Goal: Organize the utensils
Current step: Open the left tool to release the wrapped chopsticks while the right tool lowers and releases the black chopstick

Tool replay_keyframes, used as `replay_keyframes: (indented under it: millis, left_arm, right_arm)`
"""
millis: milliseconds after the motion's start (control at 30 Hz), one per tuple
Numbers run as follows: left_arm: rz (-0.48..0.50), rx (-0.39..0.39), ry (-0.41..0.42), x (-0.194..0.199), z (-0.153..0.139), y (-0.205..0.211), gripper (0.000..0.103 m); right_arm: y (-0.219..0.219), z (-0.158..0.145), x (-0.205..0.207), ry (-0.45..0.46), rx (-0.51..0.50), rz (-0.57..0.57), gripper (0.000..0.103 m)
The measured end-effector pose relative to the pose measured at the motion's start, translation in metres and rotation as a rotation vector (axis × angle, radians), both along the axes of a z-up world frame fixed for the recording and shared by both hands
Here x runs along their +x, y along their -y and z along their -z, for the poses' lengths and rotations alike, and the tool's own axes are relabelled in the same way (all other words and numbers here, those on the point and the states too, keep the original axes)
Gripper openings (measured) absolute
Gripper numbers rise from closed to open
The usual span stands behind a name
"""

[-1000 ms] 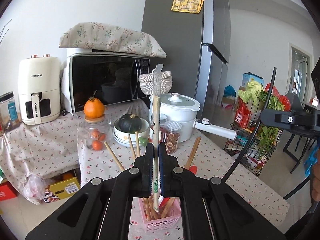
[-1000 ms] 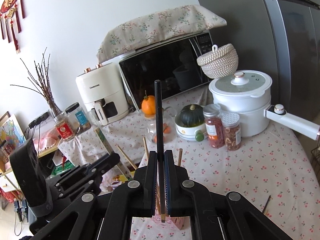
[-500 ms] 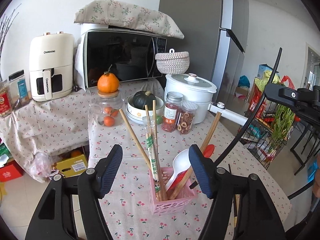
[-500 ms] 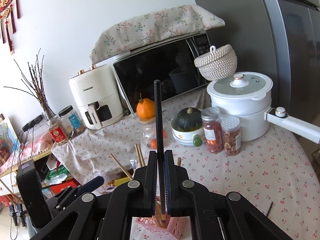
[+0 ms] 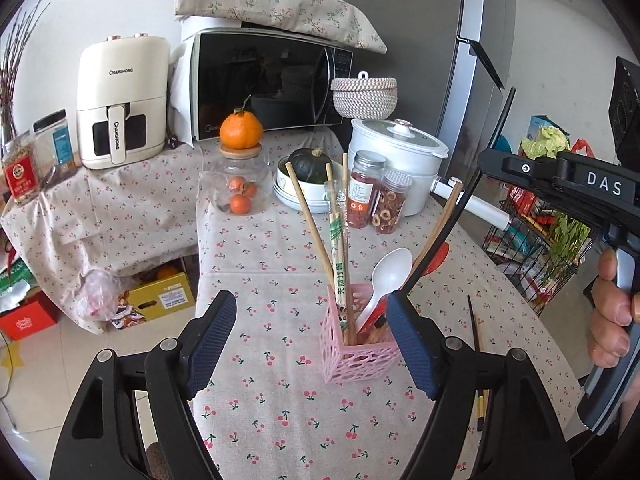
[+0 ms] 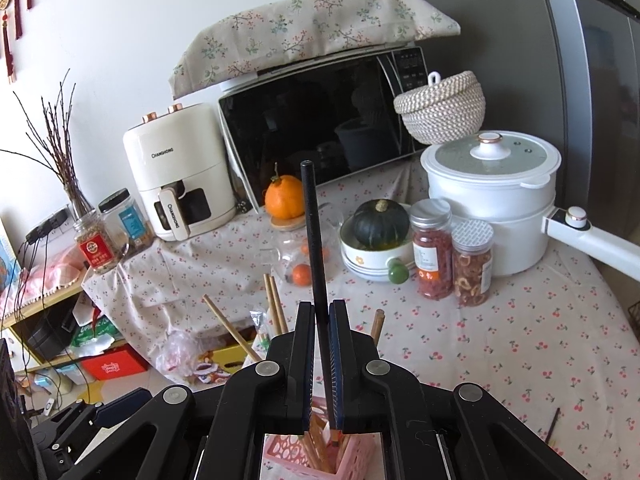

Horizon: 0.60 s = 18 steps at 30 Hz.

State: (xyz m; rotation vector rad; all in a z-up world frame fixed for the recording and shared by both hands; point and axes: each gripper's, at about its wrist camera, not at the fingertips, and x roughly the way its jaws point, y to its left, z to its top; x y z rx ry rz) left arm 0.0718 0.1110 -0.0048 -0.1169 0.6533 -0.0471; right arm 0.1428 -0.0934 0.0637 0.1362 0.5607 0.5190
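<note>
A pink perforated basket [image 5: 360, 354] stands on the cherry-print tablecloth and holds wooden chopsticks [image 5: 310, 224], a wrapped chopstick pair [image 5: 339, 240], a white spoon [image 5: 386, 276] and a red utensil. My left gripper [image 5: 312, 340] is open and empty, just in front of the basket. My right gripper [image 6: 320, 320] is shut on a black chopstick [image 6: 314, 236], held upright with its lower end over the basket [image 6: 320, 448]. The black chopstick [image 5: 460, 208] slants down toward the basket in the left wrist view. Another black chopstick [image 5: 474, 320] lies on the cloth to the right.
Behind the basket stand two snack jars [image 5: 376, 196], a bowl with a green squash [image 5: 310, 166], a glass jar topped by an orange [image 5: 240, 168], a white pot [image 5: 400, 160], a microwave [image 5: 268, 84] and an air fryer [image 5: 122, 100]. The table edge drops off at left.
My left gripper opened and let go of the wrapped chopsticks, which now stand in the basket, then drew back. My right gripper kept hold of the black chopstick and shifted slightly.
</note>
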Motion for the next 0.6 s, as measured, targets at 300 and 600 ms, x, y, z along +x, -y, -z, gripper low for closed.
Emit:
replay_keyframes:
  millis: [300, 600]
  left_arm:
    - [0.008, -0.030, -0.024, -0.003, -0.003, 0.002, 0.085]
    - [0.055, -0.036, -0.077, -0.006, 0.000, 0.023, 0.090]
  right_arm:
    - [0.013, -0.004, -0.004, 0.003, 0.049, -0.002, 0.046]
    - [0.063, -0.007, -0.020, 0.006, 0.027, 0.062, 0.089]
